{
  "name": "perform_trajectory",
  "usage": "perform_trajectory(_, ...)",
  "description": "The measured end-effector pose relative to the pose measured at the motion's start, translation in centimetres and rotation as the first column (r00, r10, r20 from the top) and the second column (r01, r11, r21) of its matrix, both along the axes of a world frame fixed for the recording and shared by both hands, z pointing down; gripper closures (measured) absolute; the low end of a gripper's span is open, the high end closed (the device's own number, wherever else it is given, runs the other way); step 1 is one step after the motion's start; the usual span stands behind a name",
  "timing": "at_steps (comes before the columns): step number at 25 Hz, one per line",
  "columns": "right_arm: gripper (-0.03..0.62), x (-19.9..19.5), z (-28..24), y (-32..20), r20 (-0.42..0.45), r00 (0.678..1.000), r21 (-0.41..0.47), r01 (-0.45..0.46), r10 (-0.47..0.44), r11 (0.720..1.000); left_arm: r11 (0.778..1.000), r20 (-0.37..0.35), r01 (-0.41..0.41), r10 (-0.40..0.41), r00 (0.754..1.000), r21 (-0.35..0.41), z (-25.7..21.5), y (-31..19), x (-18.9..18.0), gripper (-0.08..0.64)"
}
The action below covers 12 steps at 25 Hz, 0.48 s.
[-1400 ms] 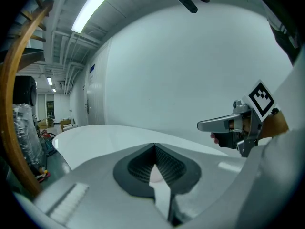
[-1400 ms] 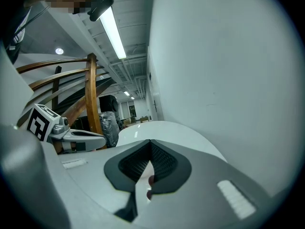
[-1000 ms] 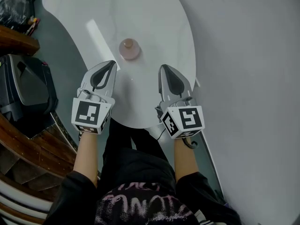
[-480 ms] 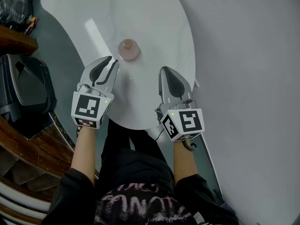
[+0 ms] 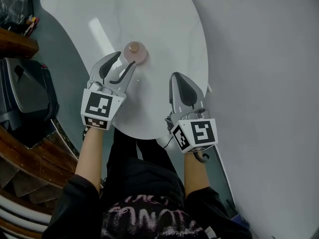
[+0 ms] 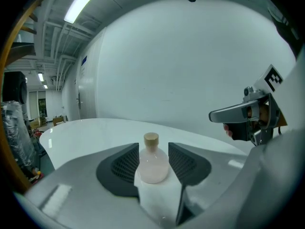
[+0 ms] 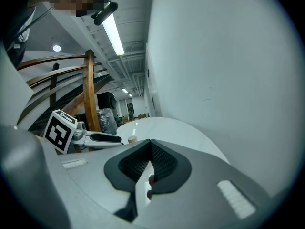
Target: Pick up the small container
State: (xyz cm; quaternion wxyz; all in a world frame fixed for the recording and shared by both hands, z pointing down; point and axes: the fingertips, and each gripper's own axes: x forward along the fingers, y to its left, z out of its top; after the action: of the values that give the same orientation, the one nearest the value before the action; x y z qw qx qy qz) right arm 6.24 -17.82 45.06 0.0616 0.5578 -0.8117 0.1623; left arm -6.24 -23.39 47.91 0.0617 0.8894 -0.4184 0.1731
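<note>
The small container (image 5: 135,53) is a round pinkish bottle with a cork stopper, upright on the white round table (image 5: 164,24). My left gripper (image 5: 125,60) is open, its two tips just short of the bottle and apart from it. In the left gripper view the bottle (image 6: 153,162) stands framed between the dark pads (image 6: 121,165), centred on my left gripper (image 6: 153,168). My right gripper (image 5: 178,79) is shut and empty, over the table's near edge to the right of the bottle. In the right gripper view the right gripper (image 7: 150,152) has its pads meeting, and the cork (image 7: 132,139) peeks out beyond the left gripper (image 7: 102,138).
A black case (image 5: 25,96) and curved wooden rails (image 5: 20,44) lie left of the table. Grey floor (image 5: 269,83) spreads to the right. The table's near rim (image 5: 144,133) runs just under both grippers.
My left gripper has gone from shut to open and moved forward and right towards the bottle. The right gripper has barely shifted.
</note>
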Motion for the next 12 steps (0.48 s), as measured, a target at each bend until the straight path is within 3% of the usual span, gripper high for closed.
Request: perform_trajectory(12,0.571,0.6,0.8,-0.9,0.01,1.0,-0.011,-0.018,0.018,1.0,1.0,0.016,-0.012,0.012,1.0,-0.025,2.0,-2.2,1.0,0.356)
